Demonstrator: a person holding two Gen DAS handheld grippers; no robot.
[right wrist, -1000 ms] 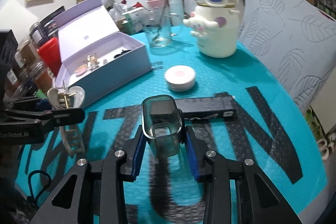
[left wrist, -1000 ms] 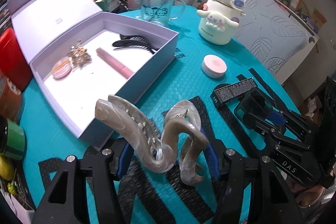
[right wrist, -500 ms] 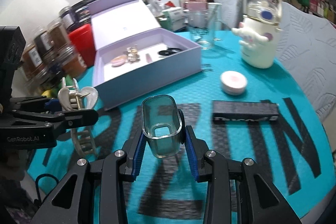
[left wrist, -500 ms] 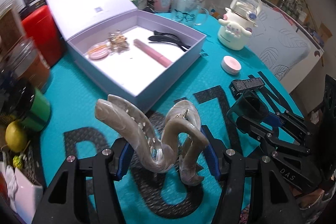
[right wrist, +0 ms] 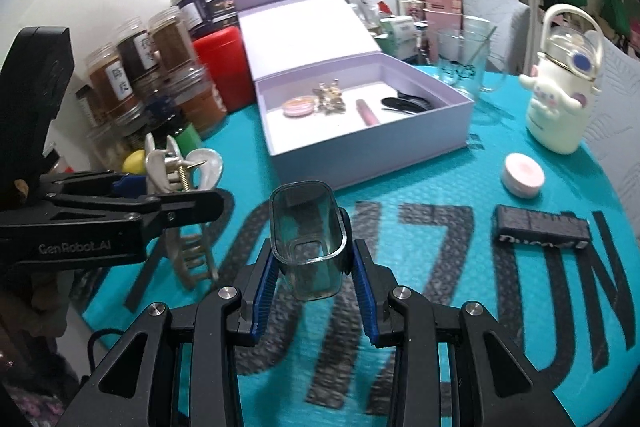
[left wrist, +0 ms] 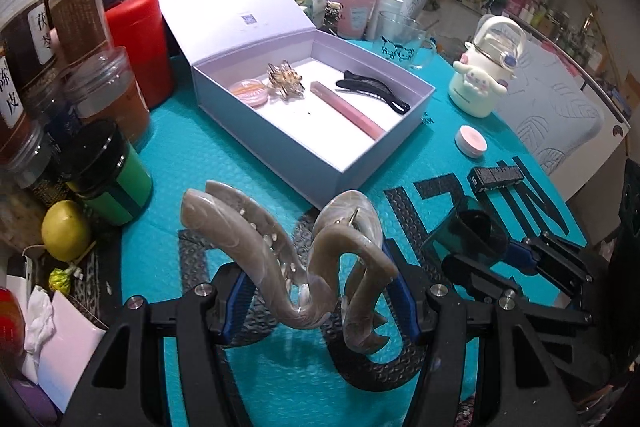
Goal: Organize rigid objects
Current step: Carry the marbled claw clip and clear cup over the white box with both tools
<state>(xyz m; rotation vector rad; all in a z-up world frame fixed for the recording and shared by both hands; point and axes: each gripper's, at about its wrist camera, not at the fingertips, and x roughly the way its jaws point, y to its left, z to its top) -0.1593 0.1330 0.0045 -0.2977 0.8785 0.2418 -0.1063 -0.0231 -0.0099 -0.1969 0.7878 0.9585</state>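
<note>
Both tools loaded, both above the counter [left wrist: 224,163], short of the box [left wrist: 384,163].

Left tool [left wrist: 316,303]: jaws partly closed, pads pressing on a marbled grey claw clip [left wrist: 288,259]. Clip stands up between the pads, its curved arms rising toward the camera, teeth end hanging below in the right wrist view [right wrist: 192,259].

Right tool [right wrist: 312,287]: jaws narrow, clamped on a small clear smoky cap [right wrist: 308,231], open end up, a rounded rectangle in outline.

Key relation: the open lilac box lies ahead of both tools, lid hinged back on the far side. From the left tool it sits straight ahead and a little up-frame, near corner closest. From the right tool it is ahead too, near wall facing the fingers [right wrist: 360,275]. Judged: left hand is somewhat nearer. Box long axis runs diagonally, near-left to far-right in the left view. Free white floor is at the near end; far end holds a pink compact [left wrist: 250,91], gold clip [left wrist: 285,81], pink tube [left wrist: 348,109] and black clip [left wrist: 372,89].

Outside the box: pink round tin [left wrist: 472,141], black bar [left wrist: 496,177].

Hard to read: the cap's true identity, and whether anything is inside it. Heights of the tools over the counter cannot be fixed. Box floor along the near wall is hidden in the right view.
</note>
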